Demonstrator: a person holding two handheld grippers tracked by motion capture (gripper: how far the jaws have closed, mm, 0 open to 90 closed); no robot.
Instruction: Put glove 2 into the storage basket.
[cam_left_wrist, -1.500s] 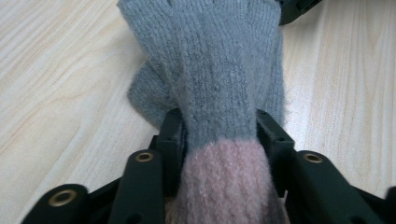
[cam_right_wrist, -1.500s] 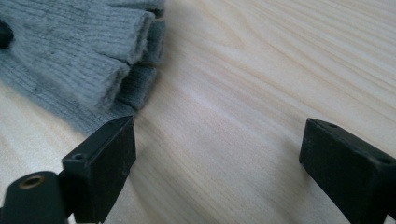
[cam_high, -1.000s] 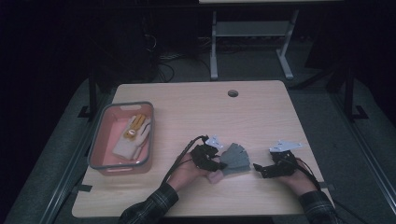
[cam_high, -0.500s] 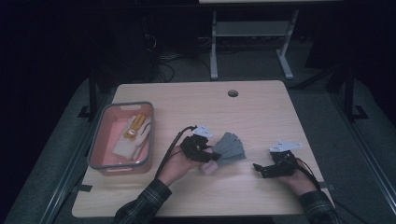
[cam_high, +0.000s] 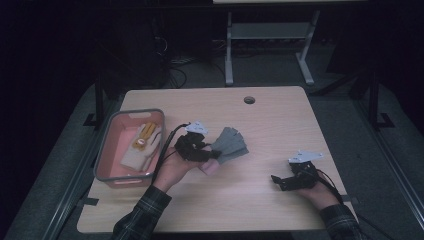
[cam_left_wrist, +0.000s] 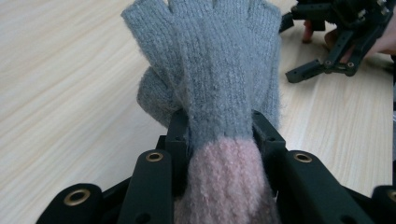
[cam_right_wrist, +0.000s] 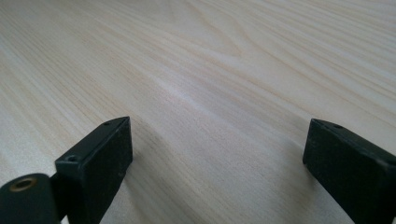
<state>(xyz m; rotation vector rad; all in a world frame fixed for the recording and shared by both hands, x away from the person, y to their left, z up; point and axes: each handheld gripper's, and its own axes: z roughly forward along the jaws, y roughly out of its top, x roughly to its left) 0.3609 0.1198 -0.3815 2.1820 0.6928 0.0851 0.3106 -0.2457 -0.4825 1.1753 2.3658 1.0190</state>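
Glove lifted toward the pink plastic basket (cam_high: 129, 172).
Your left hand-held gripper (cam_high: 212, 155) clamps the grey knitted glove with pink cuff (cam_high: 230, 145) and has carried it left; your right hand-held gripper (cam_high: 280, 181) rests open on the desk (cam_high: 280, 120).

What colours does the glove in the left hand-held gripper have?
The glove is grey with a pink cuff, clearest in the left gripper view.

High view dim with dark surroundings; both gripper views bright and sharp
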